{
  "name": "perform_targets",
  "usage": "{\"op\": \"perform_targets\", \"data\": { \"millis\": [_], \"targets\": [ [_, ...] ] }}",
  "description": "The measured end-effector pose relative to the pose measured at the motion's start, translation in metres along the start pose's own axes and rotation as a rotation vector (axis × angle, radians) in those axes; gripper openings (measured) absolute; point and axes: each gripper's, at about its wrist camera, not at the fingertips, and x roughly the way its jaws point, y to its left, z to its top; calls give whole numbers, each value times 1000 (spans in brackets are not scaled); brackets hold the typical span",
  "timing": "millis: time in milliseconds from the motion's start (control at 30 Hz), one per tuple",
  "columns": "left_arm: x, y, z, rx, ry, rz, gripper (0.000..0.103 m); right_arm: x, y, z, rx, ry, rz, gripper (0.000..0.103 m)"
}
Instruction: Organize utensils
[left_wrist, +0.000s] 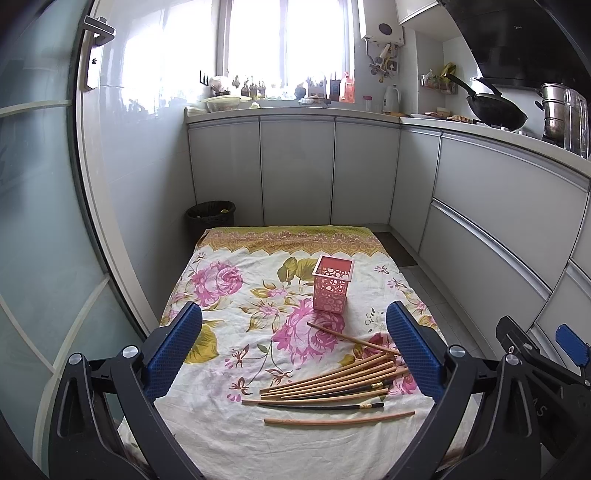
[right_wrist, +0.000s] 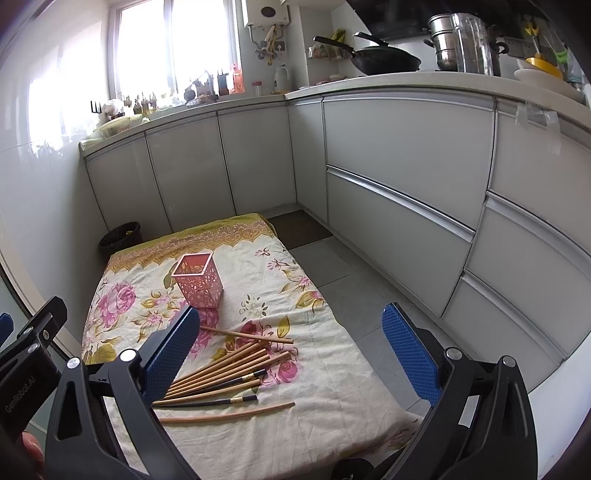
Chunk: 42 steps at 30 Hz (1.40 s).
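Observation:
A pink perforated square holder (left_wrist: 331, 283) stands upright and empty on the floral cloth (left_wrist: 229, 317); it also shows in the right wrist view (right_wrist: 198, 280). Several wooden and dark chopsticks (left_wrist: 332, 384) lie loose in a fan in front of the holder, seen too in the right wrist view (right_wrist: 225, 376). My left gripper (left_wrist: 293, 354) is open and empty, held above the cloth's near part. My right gripper (right_wrist: 291, 358) is open and empty, above the cloth's right side; its left finger hides the chopstick ends.
The cloth covers a low table with a floor gap to the right (right_wrist: 354, 295). Grey cabinets (left_wrist: 295, 170) line the back and right. A black bin (left_wrist: 210, 216) stands beyond the table's far left corner. A glass door (left_wrist: 40, 221) is at the left.

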Motion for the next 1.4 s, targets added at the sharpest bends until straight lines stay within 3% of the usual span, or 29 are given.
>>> {"op": "perform_targets", "data": {
  "millis": [733,867,967,1100,1200,1300,1400],
  "targets": [
    [24,-9,0,24,50,1,96,22,-3,1,14,44,-3,96],
    [41,-15,0,47,87,-17,96,37,-7,-1,49,87,32,96],
    [61,-21,4,89,128,-59,96,60,-21,-5,146,177,112,96],
    [103,-36,19,205,209,-163,96,99,-49,-19,282,317,182,96],
    [144,-60,26,345,295,-245,96,124,-72,-35,351,385,167,96],
    [186,-94,19,521,421,-389,96,147,-93,-55,382,433,135,96],
    [217,-134,-6,774,511,-469,96,166,-111,-71,424,476,117,96]
  ]
}}
